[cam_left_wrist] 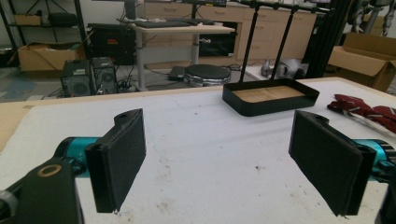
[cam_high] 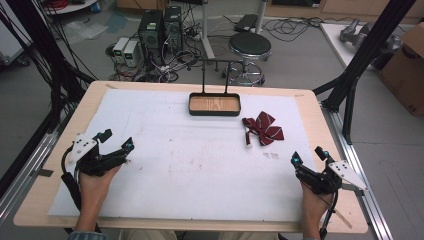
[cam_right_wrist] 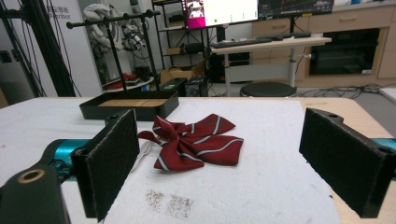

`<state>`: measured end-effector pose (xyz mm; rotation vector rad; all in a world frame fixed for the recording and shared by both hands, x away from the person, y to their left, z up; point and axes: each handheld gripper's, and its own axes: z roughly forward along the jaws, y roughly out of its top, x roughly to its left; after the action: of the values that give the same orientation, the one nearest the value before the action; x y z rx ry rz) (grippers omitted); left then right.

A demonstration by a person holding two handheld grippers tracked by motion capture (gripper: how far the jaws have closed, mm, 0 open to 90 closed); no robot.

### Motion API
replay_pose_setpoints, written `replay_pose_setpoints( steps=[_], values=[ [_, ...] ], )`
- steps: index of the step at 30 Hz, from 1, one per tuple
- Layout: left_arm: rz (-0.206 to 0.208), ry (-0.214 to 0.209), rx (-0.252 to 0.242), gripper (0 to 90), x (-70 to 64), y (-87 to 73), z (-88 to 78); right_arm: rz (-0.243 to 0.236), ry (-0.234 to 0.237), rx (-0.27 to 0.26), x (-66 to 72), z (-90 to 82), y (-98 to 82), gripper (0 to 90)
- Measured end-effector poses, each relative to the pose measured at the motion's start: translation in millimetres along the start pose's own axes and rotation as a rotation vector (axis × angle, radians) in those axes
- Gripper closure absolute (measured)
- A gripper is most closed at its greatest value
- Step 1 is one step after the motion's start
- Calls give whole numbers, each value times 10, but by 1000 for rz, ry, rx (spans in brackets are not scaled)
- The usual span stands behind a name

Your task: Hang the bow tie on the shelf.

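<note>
Red striped bow tie (cam_high: 263, 128) flat on worktop (cam_high: 200, 165), ahead of right gripper (cam_high: 308, 156), apart. Left gripper (cam_high: 116, 141) well away. Both jaws wide, empty.

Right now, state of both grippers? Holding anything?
Left gripper: jaws open, holding nothing, resting at the table's left edge.
Right gripper: jaws open, holding nothing; the red bow tie lies untouched ahead of it.

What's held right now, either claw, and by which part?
Nothing. The left claw and right claw are both open and empty above the white mat; the red striped bow tie lies untouched ahead of the right one.
</note>
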<state>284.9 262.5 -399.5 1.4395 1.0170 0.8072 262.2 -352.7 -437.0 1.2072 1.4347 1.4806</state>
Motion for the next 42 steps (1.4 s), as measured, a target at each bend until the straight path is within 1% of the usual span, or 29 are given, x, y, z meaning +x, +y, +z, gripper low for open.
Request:
replay_pose_setpoints(
  steps=[1,4,7,8,9,12,15,17,18,20,22,23,24,26,28,29,30,31,33,35,37,39,42],
  values=[
    [-5,1,-6,191,5,9,-8,-7,6,28,19,68,31,122],
    [-6,3,-12,191,14,22,-22,-53,22,38,58,160,110,139],
    [-10,2,-15,191,16,26,-26,-77,43,49,95,290,222,138],
    [-10,2,-15,191,16,26,-26,-77,43,49,95,290,222,138],
    [-10,-1,-18,191,12,28,-28,-74,54,61,121,401,290,139],
    [-9,-7,-20,191,3,34,-25,-72,61,85,138,559,328,158],
    [-10,-7,-20,191,-3,32,-17,-87,64,141,154,736,326,169],
    [-10,-8,-20,191,-5,30,-12,-82,73,191,162,888,318,198],
    [-8,-9,-16,191,-5,27,-5,-82,76,207,165,952,321,203],
    [-8,-8,-15,191,-7,23,0,-81,83,231,168,1082,341,204],
    [-8,-11,-15,191,-6,23,3,-87,87,236,178,1183,356,214],
    [-8,-11,-15,191,-5,24,2,-94,92,254,186,1268,368,215],
    [-8,-11,-15,191,-5,24,2,-103,96,258,189,1318,370,221],
    [-7,-11,-17,191,-2,26,0,-132,107,293,212,1466,355,235],
    [-9,-8,-21,191,1,27,-2,-154,123,351,245,1601,313,251],
    [-9,-8,-20,191,7,30,-8,-177,129,359,267,1645,280,282],
    [-9,-8,-20,191,7,30,-8,-203,135,377,284,1684,244,298],
    [-11,-8,-23,191,16,32,-12,-217,139,403,293,1723,205,308],
    [-14,-8,-24,191,18,32,-12,-217,152,458,287,1789,126,340],
    [-15,-12,-24,191,16,29,-6,-214,158,494,262,1825,70,360],
    [-13,-14,-19,191,16,26,1,-202,158,510,253,1841,41,387],
    [-17,-15,-22,191,7,21,9,-213,160,518,252,1854,25,415],
    [-15,-20,-18,191,0,19,20,-232,161,548,269,1890,-22,453]
  ],
)
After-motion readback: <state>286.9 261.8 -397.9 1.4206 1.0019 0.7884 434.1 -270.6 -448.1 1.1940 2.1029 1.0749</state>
